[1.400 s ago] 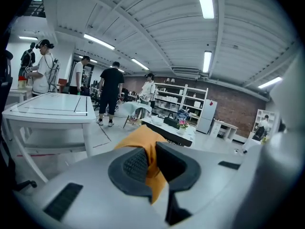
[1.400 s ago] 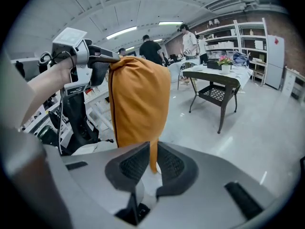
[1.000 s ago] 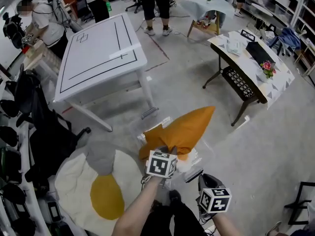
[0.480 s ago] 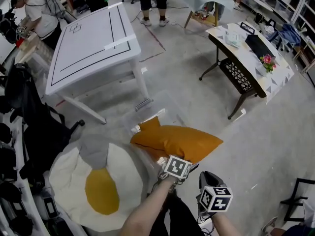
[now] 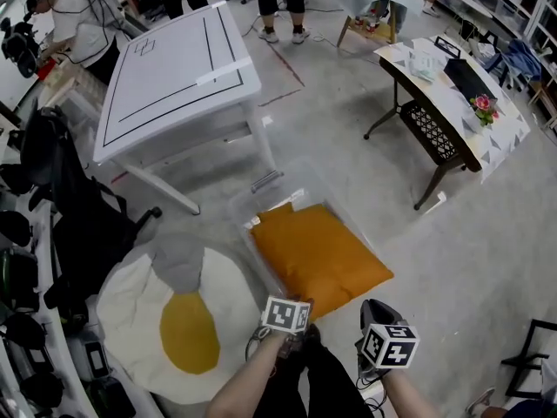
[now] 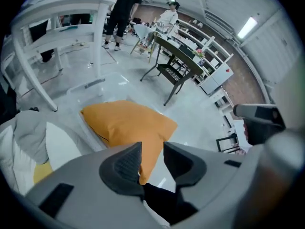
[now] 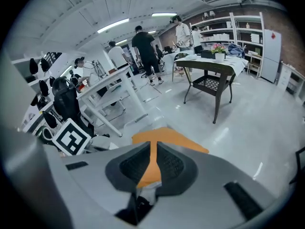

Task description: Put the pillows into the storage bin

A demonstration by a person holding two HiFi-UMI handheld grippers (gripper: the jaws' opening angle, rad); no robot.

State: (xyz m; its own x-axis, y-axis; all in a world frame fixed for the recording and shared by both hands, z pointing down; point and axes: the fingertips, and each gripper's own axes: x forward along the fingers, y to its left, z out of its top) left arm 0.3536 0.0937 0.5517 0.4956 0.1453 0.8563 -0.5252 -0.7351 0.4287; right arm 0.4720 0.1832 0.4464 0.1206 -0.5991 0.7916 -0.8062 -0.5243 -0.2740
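Orange fabric fills the space ahead of you: the orange pillow (image 5: 318, 255) lies flat across the clear storage bin (image 5: 296, 181) on the floor, with only the bin's far rim and left wall showing past it. Its long axis runs from the far-left corner toward you and to your right, and the right corner looks to spread beyond the bin's edge, so it probably rests on the bin more than down in it.

Your left gripper (image 6: 152, 149) is at the pillow's near corner with its fingers spread. That corner tapers into the gap between them but does not look clamped. Your right gripper (image 7: 153, 151) hangs just beside the left with its fingers pressed almost together, and only a thin slit shows orange beyond it. Nothing is between them.

The other pillow, the egg-shaped pillow (image 5: 187, 320), lies on the floor to the left of the bin, on your left gripper's side, so that hand is the better placed for it.

The head view alone shows the 2 pillows and the bin together. The left gripper view alone shows how the corner sits in the gap.
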